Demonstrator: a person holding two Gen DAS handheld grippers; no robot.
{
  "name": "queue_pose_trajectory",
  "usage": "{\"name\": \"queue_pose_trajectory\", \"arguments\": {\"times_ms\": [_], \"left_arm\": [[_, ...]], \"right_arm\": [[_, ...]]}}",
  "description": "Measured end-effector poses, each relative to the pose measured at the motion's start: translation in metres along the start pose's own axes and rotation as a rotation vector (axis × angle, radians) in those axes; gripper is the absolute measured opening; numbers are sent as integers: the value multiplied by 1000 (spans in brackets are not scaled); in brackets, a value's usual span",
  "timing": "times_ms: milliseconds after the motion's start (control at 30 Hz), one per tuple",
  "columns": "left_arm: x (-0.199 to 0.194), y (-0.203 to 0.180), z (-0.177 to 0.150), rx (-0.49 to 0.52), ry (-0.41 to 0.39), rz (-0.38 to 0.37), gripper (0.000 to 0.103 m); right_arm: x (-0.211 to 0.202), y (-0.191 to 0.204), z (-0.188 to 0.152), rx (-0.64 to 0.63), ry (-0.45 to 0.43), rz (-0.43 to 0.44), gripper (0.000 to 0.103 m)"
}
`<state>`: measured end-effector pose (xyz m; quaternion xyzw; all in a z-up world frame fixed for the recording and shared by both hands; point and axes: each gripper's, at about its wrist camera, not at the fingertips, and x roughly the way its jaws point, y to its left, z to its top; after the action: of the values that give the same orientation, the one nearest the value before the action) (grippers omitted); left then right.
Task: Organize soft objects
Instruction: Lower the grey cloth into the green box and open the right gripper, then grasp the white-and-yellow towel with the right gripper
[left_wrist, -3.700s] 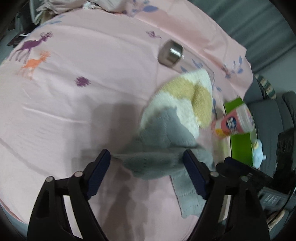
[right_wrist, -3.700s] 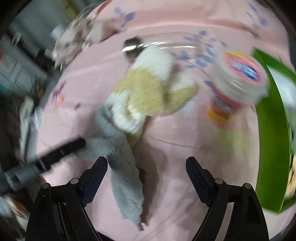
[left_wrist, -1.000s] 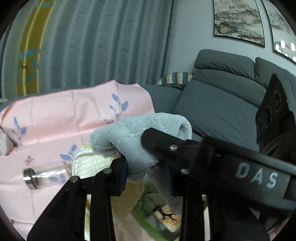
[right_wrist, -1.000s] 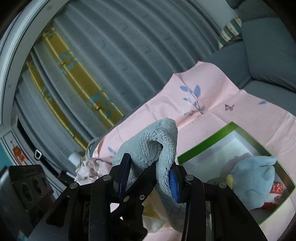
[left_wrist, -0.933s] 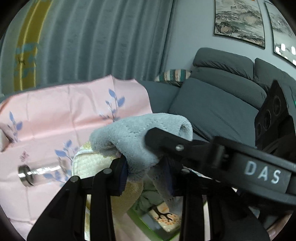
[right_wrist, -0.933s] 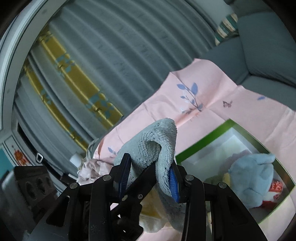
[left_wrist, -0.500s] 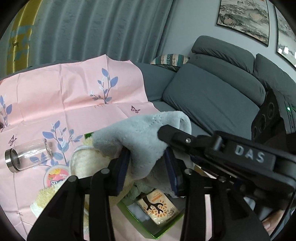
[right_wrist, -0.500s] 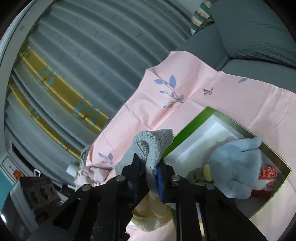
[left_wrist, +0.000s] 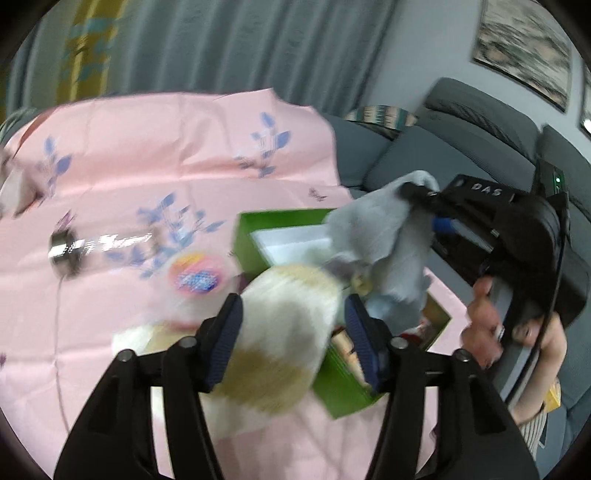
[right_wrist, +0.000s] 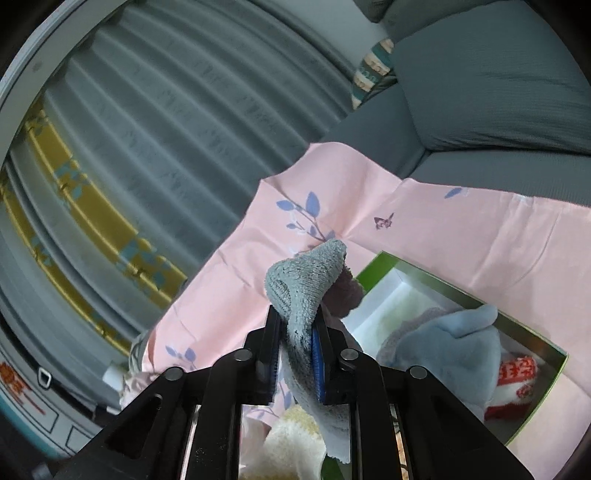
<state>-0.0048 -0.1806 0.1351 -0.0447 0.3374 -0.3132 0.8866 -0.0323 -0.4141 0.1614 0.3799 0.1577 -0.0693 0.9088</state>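
My right gripper (right_wrist: 293, 334) is shut on a grey fluffy towel (right_wrist: 306, 284) and holds it in the air above the green box (right_wrist: 532, 339). In the left wrist view that towel (left_wrist: 380, 236) hangs from the right gripper (left_wrist: 424, 201) over the green box (left_wrist: 251, 236). My left gripper (left_wrist: 291, 321) is open, its fingers either side of a cream and tan soft cloth (left_wrist: 284, 332) that hangs blurred below the towel. A blue plush toy (right_wrist: 454, 350) and a red and white item (right_wrist: 517, 373) lie inside the box.
A pink patterned cloth (left_wrist: 129, 184) covers the table. A clear jar with a metal lid (left_wrist: 96, 247) lies on it, and a pink-lidded tub (left_wrist: 195, 273) stands left of the box. A grey sofa (right_wrist: 498, 92) stands behind, with curtains (right_wrist: 166, 129) at the back.
My left gripper has opened and let go of the grey towel, and has drawn back. The right gripper has carried the towel to the right over the green box.
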Motion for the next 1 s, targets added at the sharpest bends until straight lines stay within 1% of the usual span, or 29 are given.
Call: {"name": "queue_pose_trajectory", "arguments": {"times_ms": [33, 67, 100, 133, 167, 233, 300, 400, 467, 533, 600, 633, 667, 700, 733, 767, 800, 867, 900, 1000], "left_arm": [[-2, 8, -5, -17, 6, 12, 63], [-4, 16, -9, -27, 14, 30, 66], [-5, 24, -14, -35, 20, 53, 70], [-6, 31, -17, -42, 25, 76, 71], [-6, 37, -20, -48, 29, 101, 73], [-6, 50, -28, -78, 36, 137, 76], [-2, 61, -37, -116, 47, 134, 80], [15, 75, -47, -163, 74, 122, 81], [32, 81, -51, -181, 110, 120, 81], [49, 87, -55, -214, 164, 113, 80], [66, 96, -62, -276, 212, 82, 79], [67, 99, -64, -296, 211, 85, 77], [65, 99, -64, -290, 190, 100, 61], [64, 98, -63, -274, 181, 115, 32], [66, 100, -63, -269, 206, 120, 25], [67, 103, -64, -286, 221, 115, 20], [64, 106, -65, -309, 215, 105, 11], [53, 113, -67, -355, 190, 77, 8], [43, 116, -69, -372, 169, 84, 8], [8, 122, -72, -387, 109, 154, 8]], "right_arm": [[3, 1, 0, -9, 15, -31, 22], [6, 2, -1, -22, 42, -84, 44], [7, 2, -1, -26, 59, -125, 77], [7, 2, -3, -27, 57, -142, 88], [3, 3, -4, -37, 48, -140, 93], [0, 8, -5, -65, 80, -136, 93], [-4, 13, -8, -88, 130, -103, 93], [-10, 23, -19, -105, 188, -51, 93], [-13, 32, -26, -137, 195, -42, 93], [-15, 40, -32, -182, 195, -47, 93], [-14, 45, -36, -208, 199, -57, 93], [-13, 47, -38, -215, 204, -59, 93], [-12, 49, -39, -222, 213, -59, 93], [-11, 50, -40, -229, 221, -60, 93], [-10, 52, -40, -236, 227, -63, 93], [-10, 52, -41, -244, 232, -64, 93], [-11, 53, -41, -247, 235, -62, 93], [-14, 54, -41, -248, 243, -46, 93], [-16, 56, -42, -248, 250, -34, 93], [-17, 64, -48, -265, 302, 7, 93]]}}
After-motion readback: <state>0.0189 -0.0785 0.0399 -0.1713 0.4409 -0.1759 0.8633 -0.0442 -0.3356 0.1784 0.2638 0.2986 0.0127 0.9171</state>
